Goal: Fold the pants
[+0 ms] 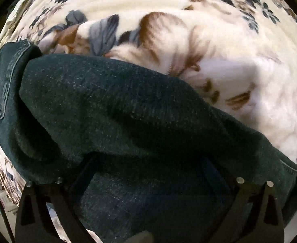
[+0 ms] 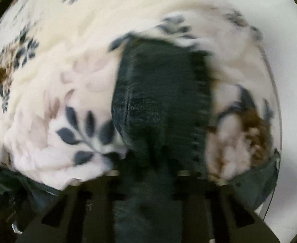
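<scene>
Left wrist view: left gripper [image 1: 148, 174] fingers spread over pants [image 1: 112, 105]; right gripper [image 2: 148, 174] fingers pinch pants.

Right-wrist view motion-blurred; pants [image 2: 160, 93] smeared

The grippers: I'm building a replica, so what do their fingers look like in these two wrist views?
Left gripper: two black, flat, tapering fingers with elongated cut-out slots and small round silver fasteners near the tips. Right gripper: the same dark, slotted build with pale metal bits near the tips, but too blurred for detail. No cables, sleeves or hands show.
</scene>
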Action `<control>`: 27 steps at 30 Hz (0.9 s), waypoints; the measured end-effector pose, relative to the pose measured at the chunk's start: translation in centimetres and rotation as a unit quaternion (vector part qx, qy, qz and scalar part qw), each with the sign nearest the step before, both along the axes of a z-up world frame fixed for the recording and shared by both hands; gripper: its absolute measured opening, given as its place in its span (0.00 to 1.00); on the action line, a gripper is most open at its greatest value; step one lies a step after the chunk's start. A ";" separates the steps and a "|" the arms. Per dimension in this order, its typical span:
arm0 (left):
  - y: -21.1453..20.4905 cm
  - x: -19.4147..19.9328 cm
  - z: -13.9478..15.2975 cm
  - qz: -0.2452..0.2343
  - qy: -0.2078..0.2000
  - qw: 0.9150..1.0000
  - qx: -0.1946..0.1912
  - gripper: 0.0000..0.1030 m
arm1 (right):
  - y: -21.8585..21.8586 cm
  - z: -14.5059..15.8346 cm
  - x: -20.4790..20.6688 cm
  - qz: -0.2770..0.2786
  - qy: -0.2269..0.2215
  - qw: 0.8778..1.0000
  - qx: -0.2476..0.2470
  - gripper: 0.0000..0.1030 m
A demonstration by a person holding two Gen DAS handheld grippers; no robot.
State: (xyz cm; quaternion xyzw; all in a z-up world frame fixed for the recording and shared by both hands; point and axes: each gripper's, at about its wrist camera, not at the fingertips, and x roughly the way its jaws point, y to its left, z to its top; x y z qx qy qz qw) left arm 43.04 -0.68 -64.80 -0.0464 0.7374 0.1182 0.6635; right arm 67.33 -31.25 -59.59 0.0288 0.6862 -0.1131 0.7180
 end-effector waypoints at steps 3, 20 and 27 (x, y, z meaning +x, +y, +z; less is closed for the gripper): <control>0.0 0.4 0.6 -0.003 0.008 1.000 -0.002 1.00 | -4.1 2.9 -2.7 -0.079 -0.050 0.995 0.030 0.11; -6.4 -5.2 6.0 -0.027 -0.077 0.996 0.030 1.00 | -18.8 -0.5 -25.4 -0.487 -0.120 0.824 0.263 0.64; -8.9 -4.8 6.7 -0.042 -0.092 0.993 0.062 1.00 | -22.5 -3.0 -20.6 -0.457 -0.135 0.853 0.215 0.61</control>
